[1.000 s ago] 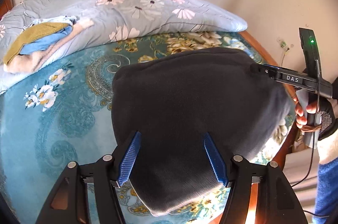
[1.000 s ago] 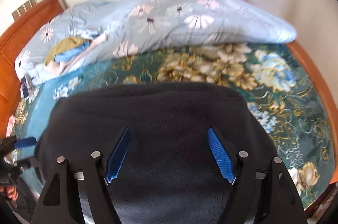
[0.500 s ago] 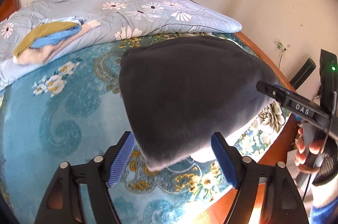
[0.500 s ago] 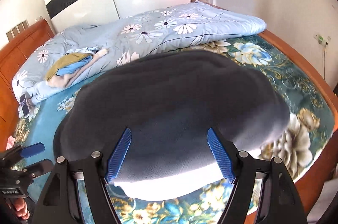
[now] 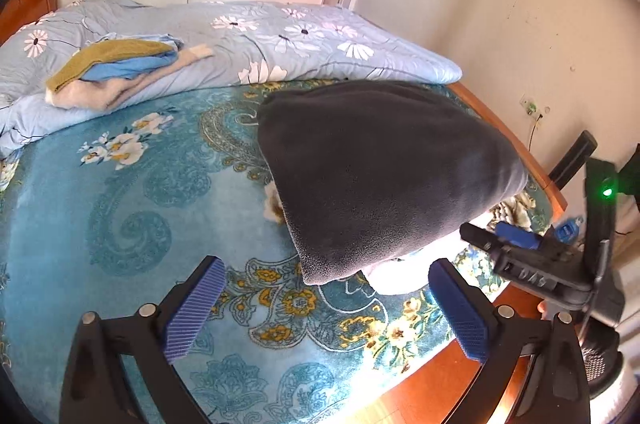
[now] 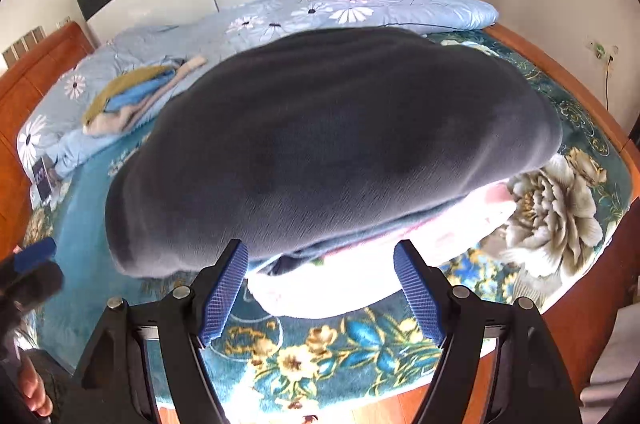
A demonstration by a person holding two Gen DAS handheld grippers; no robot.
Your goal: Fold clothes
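Note:
A folded dark grey fleece garment (image 5: 384,176) lies on the teal floral bedspread (image 5: 120,208), with a pale pink-white layer (image 6: 360,264) showing under its near edge. My left gripper (image 5: 324,308) is open and empty, just short of the garment's near left corner. My right gripper (image 6: 320,288) is open and empty, close in front of the garment's (image 6: 328,144) near edge. The right gripper also shows at the right of the left wrist view (image 5: 520,264).
A light blue flowered quilt (image 5: 248,40) lies along the far side of the bed with a stack of folded clothes (image 5: 116,68) on it. The wooden bed frame (image 5: 504,132) runs along the right, next to a white wall. A wardrobe stands behind.
Both grippers have drawn back from over the dark garment toward the bed's near edge. The garment now lies free ahead of them.

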